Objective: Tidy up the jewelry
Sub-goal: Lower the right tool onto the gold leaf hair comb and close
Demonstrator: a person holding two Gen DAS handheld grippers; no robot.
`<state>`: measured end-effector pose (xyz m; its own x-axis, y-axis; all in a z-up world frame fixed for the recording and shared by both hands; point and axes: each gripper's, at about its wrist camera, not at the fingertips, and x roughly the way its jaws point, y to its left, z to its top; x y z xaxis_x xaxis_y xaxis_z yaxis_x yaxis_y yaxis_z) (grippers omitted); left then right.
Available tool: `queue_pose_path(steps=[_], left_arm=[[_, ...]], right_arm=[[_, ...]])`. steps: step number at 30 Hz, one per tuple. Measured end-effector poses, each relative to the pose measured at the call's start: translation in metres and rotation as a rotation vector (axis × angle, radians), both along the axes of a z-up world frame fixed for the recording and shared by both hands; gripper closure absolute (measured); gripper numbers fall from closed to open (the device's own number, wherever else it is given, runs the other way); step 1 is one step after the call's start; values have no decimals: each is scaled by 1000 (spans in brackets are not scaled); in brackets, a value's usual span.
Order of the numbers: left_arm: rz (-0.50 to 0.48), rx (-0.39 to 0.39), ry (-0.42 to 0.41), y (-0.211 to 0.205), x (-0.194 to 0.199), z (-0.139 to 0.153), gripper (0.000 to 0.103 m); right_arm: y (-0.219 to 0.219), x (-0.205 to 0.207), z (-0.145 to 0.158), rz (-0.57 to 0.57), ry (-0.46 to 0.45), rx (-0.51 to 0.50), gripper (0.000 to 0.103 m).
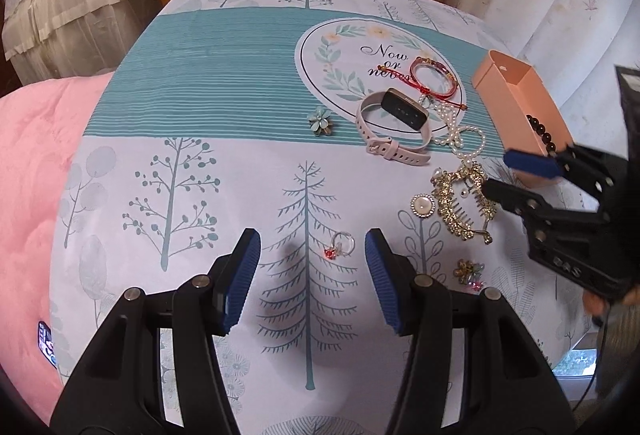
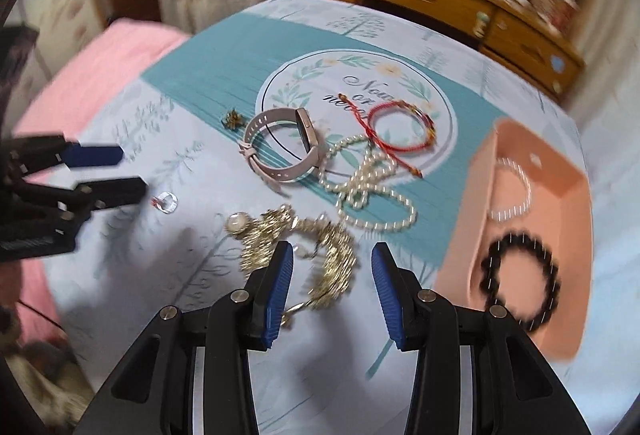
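Ring lined up, not yet gripped

The ring [image 1: 342, 244] lies on the bedspread [image 1: 200, 163] between the spread left gripper [image 1: 312, 279]; a slip is risked. The right gripper [image 2: 332, 291], also spread, could snag the gold hair comb [image 2: 320, 255].

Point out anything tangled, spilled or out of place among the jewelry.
The pearl necklace lies in a knotted heap, crossing the red bracelet's cord. The box holds only two bracelets; the rest lies scattered on the cloth. Nothing looks broken.
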<state>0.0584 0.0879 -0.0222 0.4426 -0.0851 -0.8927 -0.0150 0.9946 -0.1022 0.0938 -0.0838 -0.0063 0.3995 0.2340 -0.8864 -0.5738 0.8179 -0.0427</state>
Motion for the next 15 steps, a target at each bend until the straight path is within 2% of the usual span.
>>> queue_pose_path(steps=[3,8,15], left_arm=[[4,-10,6,2,1,-2,51],[13,-16,10,5,1,-5,51],[15,-29,16,7,1,-7,51]], right_arm=[[8,13,-9,78,16,-55,61],[17,27,-13,167,43,-59,61],[39,21,-18,318,12,-136,61]])
